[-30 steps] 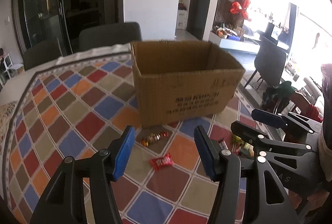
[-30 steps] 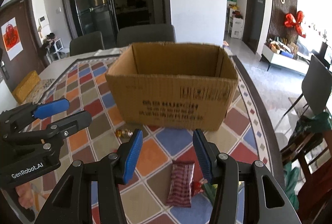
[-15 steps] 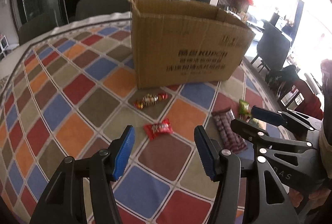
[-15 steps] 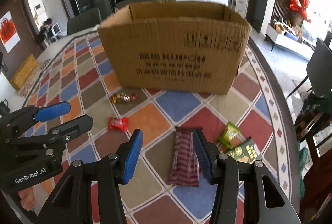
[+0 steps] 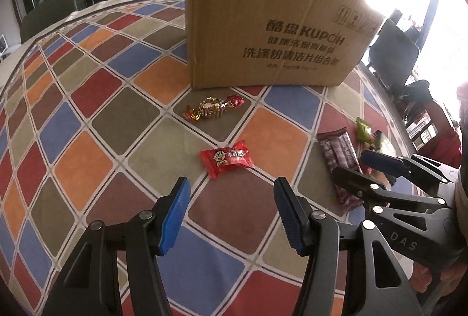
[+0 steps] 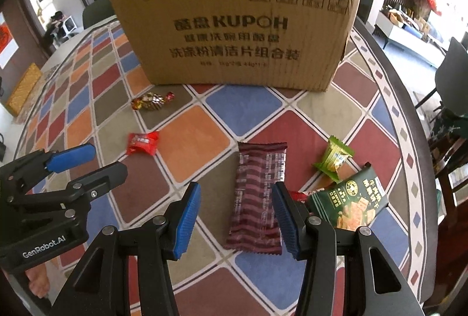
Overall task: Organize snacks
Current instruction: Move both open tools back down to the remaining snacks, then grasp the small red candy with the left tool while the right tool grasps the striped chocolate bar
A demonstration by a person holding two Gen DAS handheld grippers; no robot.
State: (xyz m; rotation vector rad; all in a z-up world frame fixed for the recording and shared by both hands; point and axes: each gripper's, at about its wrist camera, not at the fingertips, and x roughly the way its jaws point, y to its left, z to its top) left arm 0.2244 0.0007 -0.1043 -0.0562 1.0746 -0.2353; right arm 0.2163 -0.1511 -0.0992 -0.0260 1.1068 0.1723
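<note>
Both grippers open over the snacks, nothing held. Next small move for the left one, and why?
Probably lower the left gripper straight onto the red candy and close. Its jaws are open and empty, the candy lies flat just ahead of them, apart from other snacks, and the cardboard box stands right behind.

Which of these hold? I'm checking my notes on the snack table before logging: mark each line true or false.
1. The left gripper is open and holds nothing. True.
2. The red candy lies inside the cardboard box. False: it lies on the tablecloth before the box.
3. The maroon striped bar lies ahead of the right gripper. True.
4. The green pouch rests on top of the box. False: it lies on the cloth beside the bar.
</note>
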